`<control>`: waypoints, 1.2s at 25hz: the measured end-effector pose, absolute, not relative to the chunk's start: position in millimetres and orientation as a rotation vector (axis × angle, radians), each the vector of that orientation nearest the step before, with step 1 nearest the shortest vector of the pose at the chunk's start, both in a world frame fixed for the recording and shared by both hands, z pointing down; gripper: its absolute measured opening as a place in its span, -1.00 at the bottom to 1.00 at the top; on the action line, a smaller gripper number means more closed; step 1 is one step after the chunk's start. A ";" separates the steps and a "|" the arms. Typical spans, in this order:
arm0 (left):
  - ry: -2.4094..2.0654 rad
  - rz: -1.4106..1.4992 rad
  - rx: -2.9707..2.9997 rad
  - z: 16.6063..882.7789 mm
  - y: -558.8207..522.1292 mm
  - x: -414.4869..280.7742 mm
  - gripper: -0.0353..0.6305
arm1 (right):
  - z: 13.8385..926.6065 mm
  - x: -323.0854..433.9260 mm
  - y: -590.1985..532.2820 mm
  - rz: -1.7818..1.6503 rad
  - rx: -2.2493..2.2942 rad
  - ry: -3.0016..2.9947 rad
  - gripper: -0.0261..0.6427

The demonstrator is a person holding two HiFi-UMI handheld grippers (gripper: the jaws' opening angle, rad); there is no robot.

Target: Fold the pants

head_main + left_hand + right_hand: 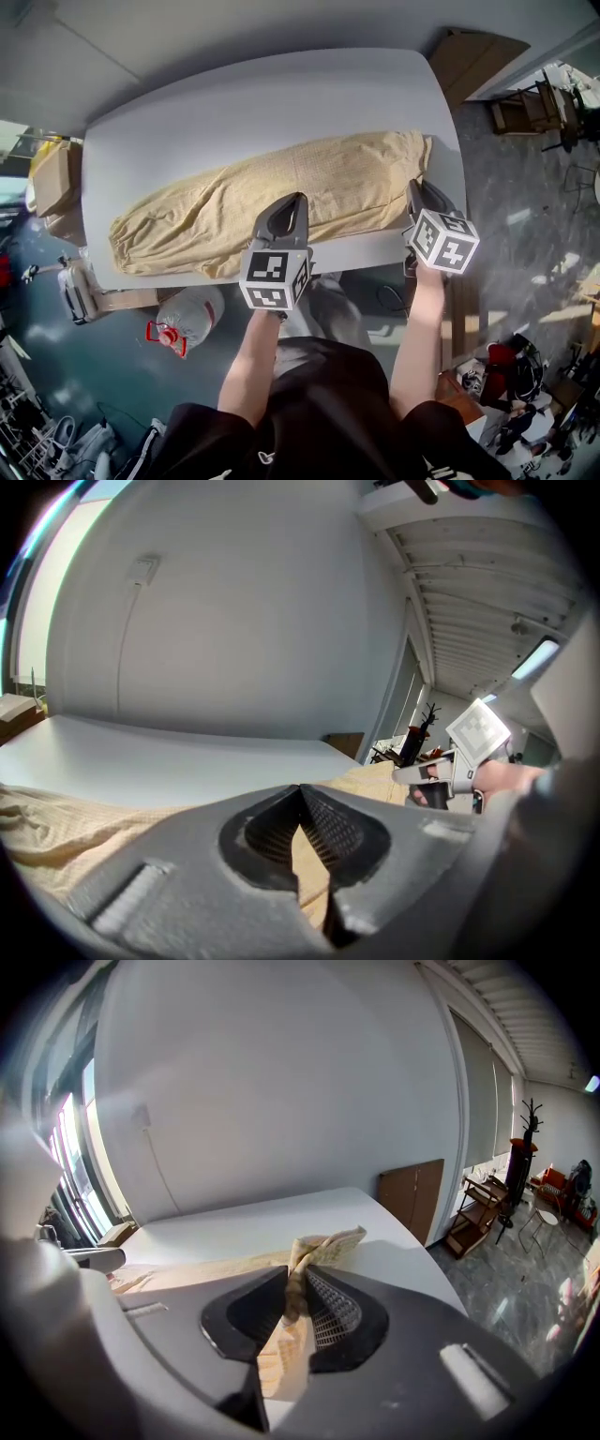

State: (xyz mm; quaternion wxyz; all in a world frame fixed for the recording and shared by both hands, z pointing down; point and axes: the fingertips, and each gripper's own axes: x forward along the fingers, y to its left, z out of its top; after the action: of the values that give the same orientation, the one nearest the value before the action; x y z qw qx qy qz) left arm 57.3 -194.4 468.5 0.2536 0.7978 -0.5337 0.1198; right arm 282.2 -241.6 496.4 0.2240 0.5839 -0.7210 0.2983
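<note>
Tan pants (234,202) lie stretched lengthwise across the white table (234,103), reaching from near its left end to its right edge. My left gripper (292,202) is at the pants' near edge around the middle. In the left gripper view its jaws (300,789) meet at the tip with tan cloth (309,855) between them. My right gripper (414,190) is at the pants' right end. In the right gripper view it (295,1274) is shut on a bunched fold of the cloth (328,1241), which is lifted off the table.
A large water bottle with a red cap (183,319) stands on the floor below the table's near edge. Cardboard boxes (56,178) sit left of the table. A brown board (473,56) leans at the back right, with wooden furniture (534,103) beyond it.
</note>
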 end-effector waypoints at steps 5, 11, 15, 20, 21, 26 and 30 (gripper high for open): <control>-1.519 0.283 2.143 456.1 -186.7 15.7 -0.88 | 482.9 234.9 -246.5 0.774 1.549 -2.053 -0.72; -1.619 0.251 2.081 446.1 -174.2 -43.4 -0.88 | 466.6 165.6 -255.5 0.733 1.451 -2.145 -0.73; -1.681 0.225 2.040 438.3 -166.2 -82.7 -0.88 | 461.6 112.5 -257.8 0.706 1.367 -2.199 -0.73; -1.739 0.196 1.989 437.6 -157.5 -128.7 -0.88 | 457.7 54.1 -253.2 0.660 1.265 -2.234 -0.73; -1.745 0.190 1.985 437.8 -155.8 -135.8 -0.88 | 457.2 42.8 -251.4 0.649 1.242 -2.237 -0.73; -1.768 0.168 1.946 440.3 -148.9 -166.7 -0.88 | 464.5 -16.4 -230.3 0.582 1.083 -2.247 -0.72; -1.777 0.154 1.929 443.6 -144.2 -183.4 -0.88 | 476.1 -61.0 -206.5 0.556 0.954 -2.255 -0.72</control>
State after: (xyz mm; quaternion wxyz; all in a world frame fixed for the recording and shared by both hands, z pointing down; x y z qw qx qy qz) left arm -183.4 -144.2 443.6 0.2543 0.7100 -0.6542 0.0567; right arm -61.0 -206.5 476.1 0.3104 0.3611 -0.8538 0.2105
